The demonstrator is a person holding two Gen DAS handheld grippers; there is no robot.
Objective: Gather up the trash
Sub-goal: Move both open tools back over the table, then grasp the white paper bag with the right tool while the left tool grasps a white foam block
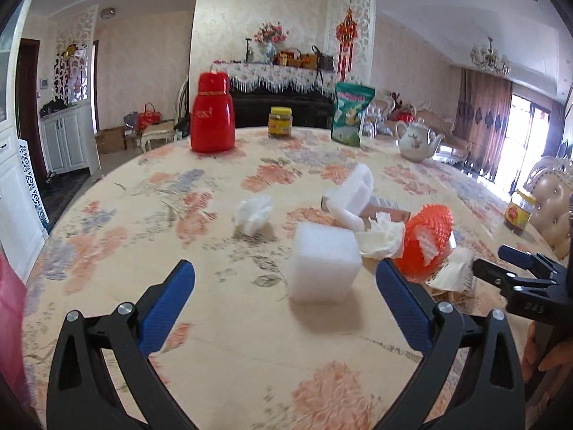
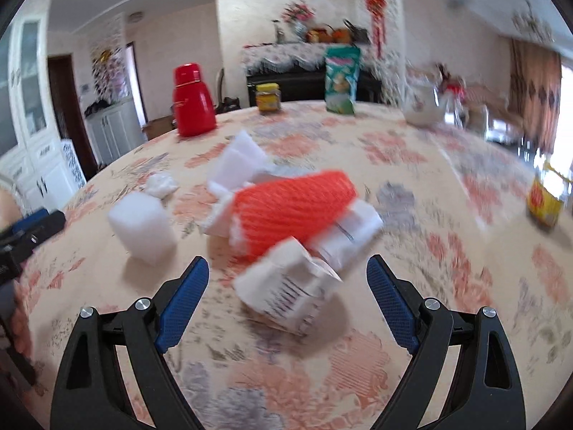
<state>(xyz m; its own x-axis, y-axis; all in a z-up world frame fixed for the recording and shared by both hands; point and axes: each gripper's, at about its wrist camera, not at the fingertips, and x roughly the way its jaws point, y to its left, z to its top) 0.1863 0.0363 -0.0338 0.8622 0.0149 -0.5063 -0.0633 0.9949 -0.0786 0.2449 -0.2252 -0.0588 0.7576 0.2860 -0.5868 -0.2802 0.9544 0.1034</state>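
Seemingly nothing is collected yet: all the trash lies near the middle of the floral table (image 1: 143, 215). Largest is the orange foam net (image 2: 293, 208) over crumpled paper, then the white foam block (image 1: 324, 261), the printed paper packet (image 2: 290, 286) and a tissue wad (image 1: 252, 211). Left gripper (image 1: 284, 301) and right gripper (image 2: 288, 294) both have their fingers wide, holding nothing.
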